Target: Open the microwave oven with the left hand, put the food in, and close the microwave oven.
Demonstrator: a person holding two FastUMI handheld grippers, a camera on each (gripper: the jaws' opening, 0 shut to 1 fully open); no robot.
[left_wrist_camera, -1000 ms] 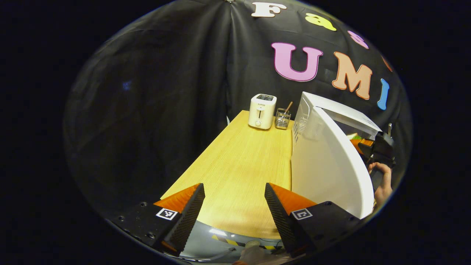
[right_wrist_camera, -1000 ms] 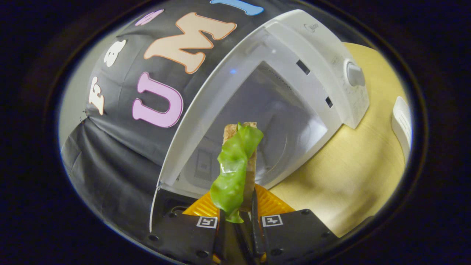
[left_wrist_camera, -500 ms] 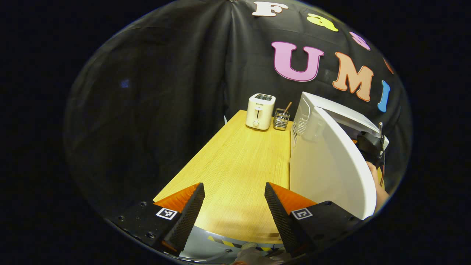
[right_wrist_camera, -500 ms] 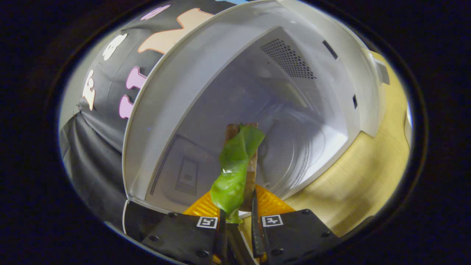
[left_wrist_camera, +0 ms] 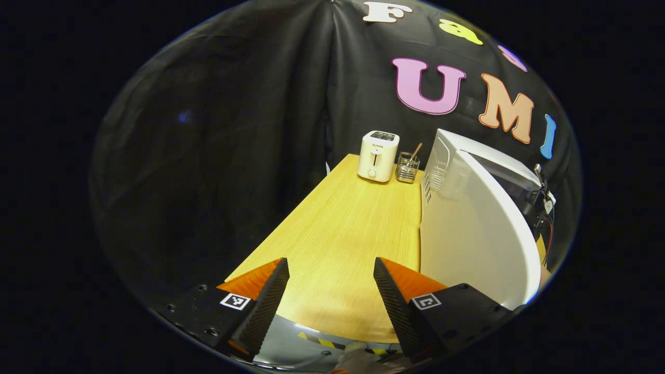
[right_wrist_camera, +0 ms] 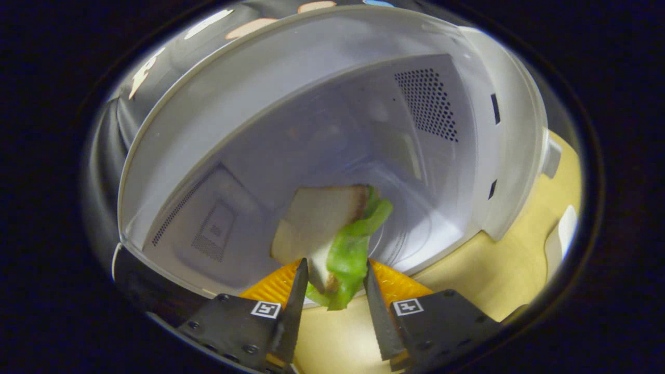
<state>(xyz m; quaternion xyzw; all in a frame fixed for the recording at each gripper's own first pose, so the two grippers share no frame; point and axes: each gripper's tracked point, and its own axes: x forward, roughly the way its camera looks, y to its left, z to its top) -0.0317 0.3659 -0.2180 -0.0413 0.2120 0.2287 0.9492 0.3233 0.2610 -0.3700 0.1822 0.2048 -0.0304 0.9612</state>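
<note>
Both right gripper (right_wrist_camera: pixel 332 283) fingers flank sandwich (right_wrist_camera: pixel 332 234) inside microwave (right_wrist_camera: pixel 322 130).

- The open microwave door (left_wrist_camera: pixel 478 234) walls off the table's (left_wrist_camera: pixel 337 244) right side.
- The toaster (left_wrist_camera: pixel 378 156) and wire holder (left_wrist_camera: pixel 408 169) stand at its far end.
- The sandwich (right_wrist_camera: pixel 332 234) occupies the cavity mouth.

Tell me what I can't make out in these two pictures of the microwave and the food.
- Left gripper view: the open white microwave door hides the oven cavity and the sandwich.
- Right gripper view: whether the bread-and-lettuce sandwich rests on the oven floor; the right tool covers its lower end.
- Left gripper view: contents of the small wire holder, too small.
</note>
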